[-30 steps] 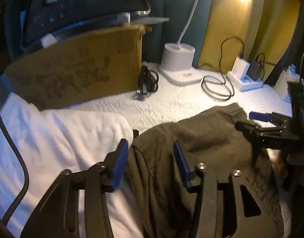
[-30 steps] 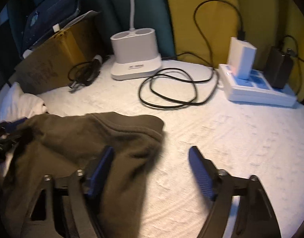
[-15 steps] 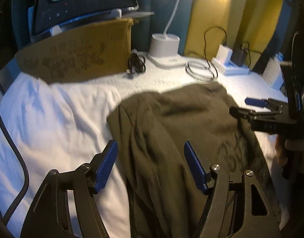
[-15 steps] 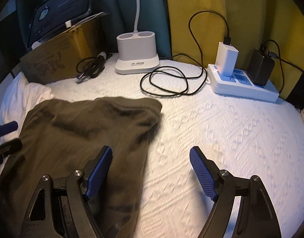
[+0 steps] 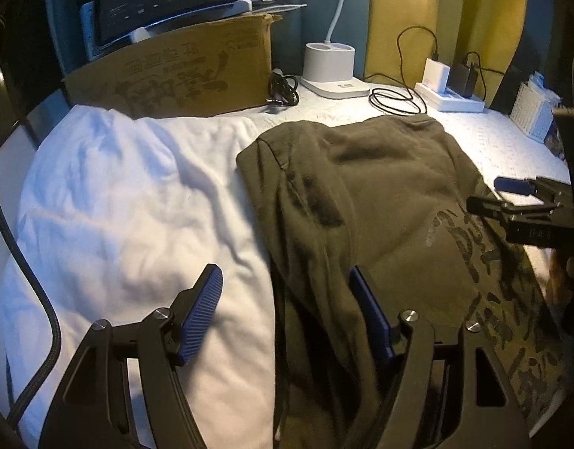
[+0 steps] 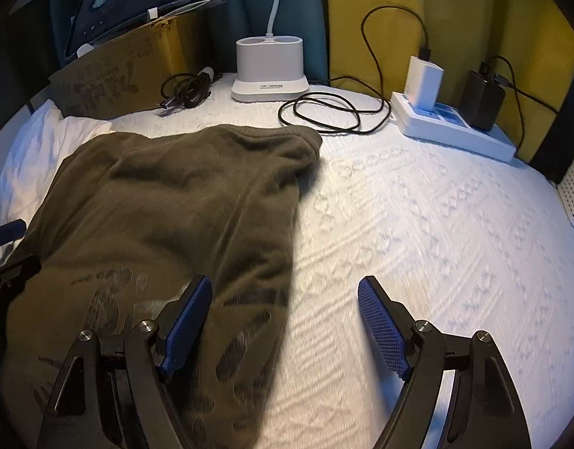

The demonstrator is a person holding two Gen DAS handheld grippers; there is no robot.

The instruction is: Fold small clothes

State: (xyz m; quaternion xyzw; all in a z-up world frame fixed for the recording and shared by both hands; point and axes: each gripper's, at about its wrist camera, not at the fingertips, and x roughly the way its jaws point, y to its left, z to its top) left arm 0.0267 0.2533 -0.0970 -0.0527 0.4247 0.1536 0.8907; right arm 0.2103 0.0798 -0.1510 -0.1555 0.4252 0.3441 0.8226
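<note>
An olive-green garment (image 5: 380, 202) with dark print lies spread on the white textured bed cover; it also shows in the right wrist view (image 6: 167, 217). My left gripper (image 5: 287, 310) is open and empty above the garment's left edge, straddling it and a white cloth (image 5: 130, 205). My right gripper (image 6: 283, 321) is open and empty above the garment's right edge; it appears at the right in the left wrist view (image 5: 511, 194). The left gripper's tips (image 6: 10, 239) show at the left edge of the right wrist view.
At the back stand a cardboard box (image 5: 182, 75) with a dark device on top, a white lamp base (image 6: 268, 67), coiled black cables (image 6: 324, 112) and a power strip with chargers (image 6: 455, 123). A white basket (image 5: 530, 112) sits at the right.
Both grippers have pulled back and up from the garment, so more of it and the bed shows. The garment now lies flatter and spread out. Both grippers stay open.
</note>
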